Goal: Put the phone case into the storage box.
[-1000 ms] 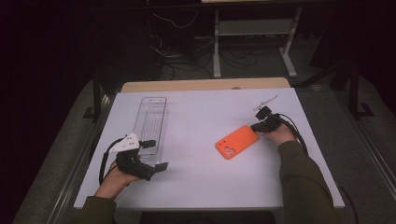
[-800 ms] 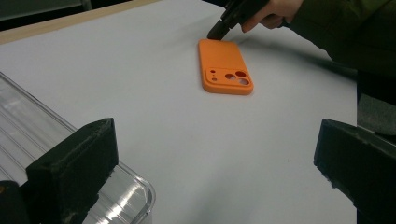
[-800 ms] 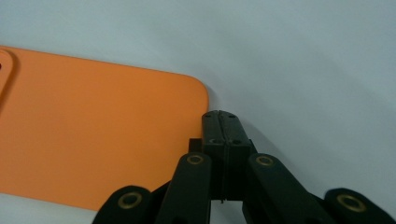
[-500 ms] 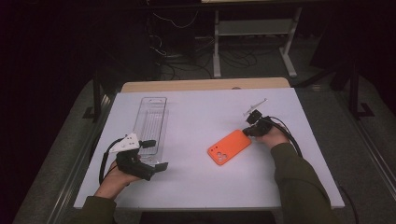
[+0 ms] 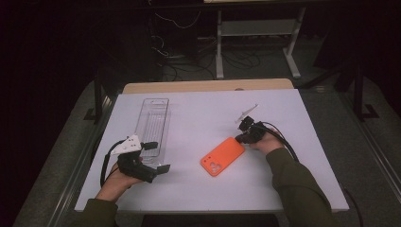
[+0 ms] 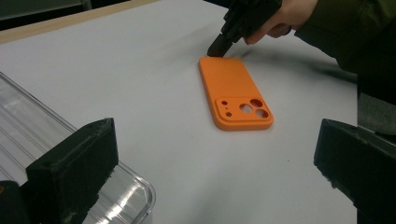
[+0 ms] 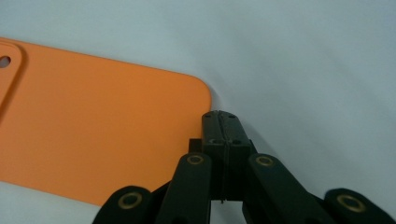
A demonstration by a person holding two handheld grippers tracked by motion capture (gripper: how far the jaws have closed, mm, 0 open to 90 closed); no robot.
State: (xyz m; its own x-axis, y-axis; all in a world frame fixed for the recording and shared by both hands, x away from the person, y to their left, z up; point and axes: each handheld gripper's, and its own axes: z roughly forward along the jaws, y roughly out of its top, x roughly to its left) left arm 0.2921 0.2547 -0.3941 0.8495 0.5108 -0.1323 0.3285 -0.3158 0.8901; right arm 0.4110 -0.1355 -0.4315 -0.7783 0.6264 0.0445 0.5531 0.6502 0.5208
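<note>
An orange phone case (image 5: 222, 156) (image 6: 236, 93) (image 7: 93, 126) lies flat on the white table (image 5: 198, 109), camera cut-outs toward the near side. My right gripper (image 5: 240, 138) (image 6: 217, 48) (image 7: 220, 119) is shut, jaws pressed together with nothing between them. Its tip rests against the case's far short edge. My left gripper (image 5: 158, 157) (image 6: 215, 140) stands open and empty at the near left, beside the near end of a clear plastic tray (image 5: 153, 123) (image 6: 28, 121), and it faces the case.
A wooden strip (image 5: 203, 85) runs along the table's far edge. Beyond it, cables and a metal frame (image 5: 255, 28) stand on the dark floor. Each gripper trails a black cable (image 5: 283, 142) over the table.
My right gripper has moved left and toward the near edge, and the orange case has slid the same way in front of its tip. The left gripper has stayed put.
</note>
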